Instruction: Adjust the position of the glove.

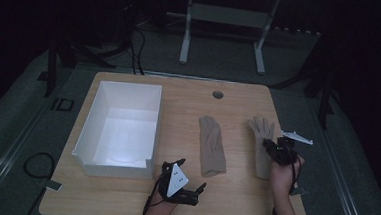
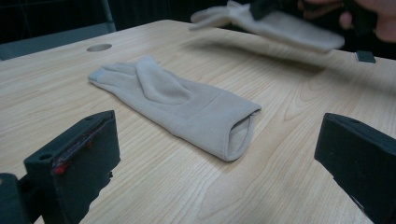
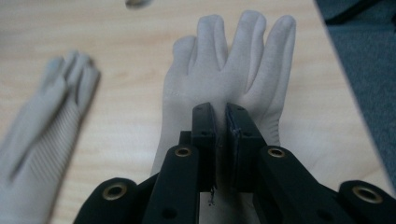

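Note:
Two beige gloves are on the wooden table (image 1: 179, 94). The left glove (image 1: 211, 146) (image 2: 177, 105) lies flat, fingers pointing away, its cuff towards me. My left gripper (image 1: 194, 183) (image 2: 219, 140) is low near the front edge, just short of that cuff, its jaws wide apart with nothing between them. My right gripper (image 1: 270, 146) (image 3: 222, 126) is shut on the palm of the right glove (image 1: 262, 134) (image 3: 233, 60). In the left gripper view the right glove (image 2: 280, 23) hangs slightly off the table, with a shadow under it.
An open white box (image 1: 122, 128) stands on the left half of the table. A round cable hole (image 1: 218, 94) is near the far edge. The table's right edge runs close beside the right glove, with grey floor (image 3: 364, 70) beyond.

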Demonstrator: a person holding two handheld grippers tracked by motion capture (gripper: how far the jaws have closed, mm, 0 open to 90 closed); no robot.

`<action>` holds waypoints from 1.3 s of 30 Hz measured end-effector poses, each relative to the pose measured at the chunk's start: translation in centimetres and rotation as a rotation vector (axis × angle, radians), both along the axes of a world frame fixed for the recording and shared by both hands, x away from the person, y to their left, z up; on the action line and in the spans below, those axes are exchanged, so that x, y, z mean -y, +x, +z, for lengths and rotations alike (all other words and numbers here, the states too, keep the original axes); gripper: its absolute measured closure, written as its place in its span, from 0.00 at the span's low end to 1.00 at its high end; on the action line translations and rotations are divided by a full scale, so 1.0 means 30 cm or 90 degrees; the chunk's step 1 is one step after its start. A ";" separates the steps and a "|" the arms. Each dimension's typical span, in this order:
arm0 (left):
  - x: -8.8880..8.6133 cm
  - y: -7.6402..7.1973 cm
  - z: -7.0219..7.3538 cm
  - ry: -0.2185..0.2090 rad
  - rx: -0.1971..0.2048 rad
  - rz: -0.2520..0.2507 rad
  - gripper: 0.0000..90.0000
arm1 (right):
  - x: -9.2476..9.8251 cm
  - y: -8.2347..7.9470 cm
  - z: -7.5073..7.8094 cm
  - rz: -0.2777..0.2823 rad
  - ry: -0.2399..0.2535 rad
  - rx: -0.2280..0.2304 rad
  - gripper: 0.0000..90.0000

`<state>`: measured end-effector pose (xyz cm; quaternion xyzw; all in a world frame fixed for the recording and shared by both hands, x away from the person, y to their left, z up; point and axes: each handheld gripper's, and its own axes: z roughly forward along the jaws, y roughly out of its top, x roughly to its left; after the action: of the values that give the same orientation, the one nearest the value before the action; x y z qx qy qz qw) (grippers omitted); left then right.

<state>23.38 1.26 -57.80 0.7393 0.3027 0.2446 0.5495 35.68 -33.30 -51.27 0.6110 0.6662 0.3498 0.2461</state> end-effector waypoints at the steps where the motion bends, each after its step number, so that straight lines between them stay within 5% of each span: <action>1: 0.000 0.000 0.000 0.000 0.000 0.000 0.00 | 0.000 0.000 0.000 0.000 0.000 0.000 0.92; 10: -0.001 0.001 0.000 -0.002 -0.002 -0.003 0.00 | -0.040 0.018 -0.130 0.010 -0.042 -0.044 0.85; 19: 0.001 0.001 0.000 0.001 -0.002 -0.004 0.00 | -0.029 0.030 -0.114 0.034 -0.043 -0.039 0.70; 26: 0.001 0.001 0.000 0.002 -0.001 -0.006 0.00 | -0.011 0.043 -0.083 0.108 -0.069 -0.028 0.66; 27: 0.001 0.001 0.000 0.000 -0.001 -0.005 0.00 | 0.000 0.047 -0.074 0.149 -0.073 -0.029 0.65; 33: -0.004 0.004 0.000 -0.010 -0.009 -0.004 0.00 | 0.029 0.039 -0.054 0.245 -0.103 -0.014 0.66; 39: 0.000 0.002 0.000 -0.002 -0.003 -0.006 0.00 | 0.059 0.027 -0.065 0.258 -0.107 -0.018 0.64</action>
<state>23.45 1.27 -57.80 0.7405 0.3010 0.2398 0.5510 36.49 -35.08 -53.22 0.4466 0.8058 0.3265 0.2111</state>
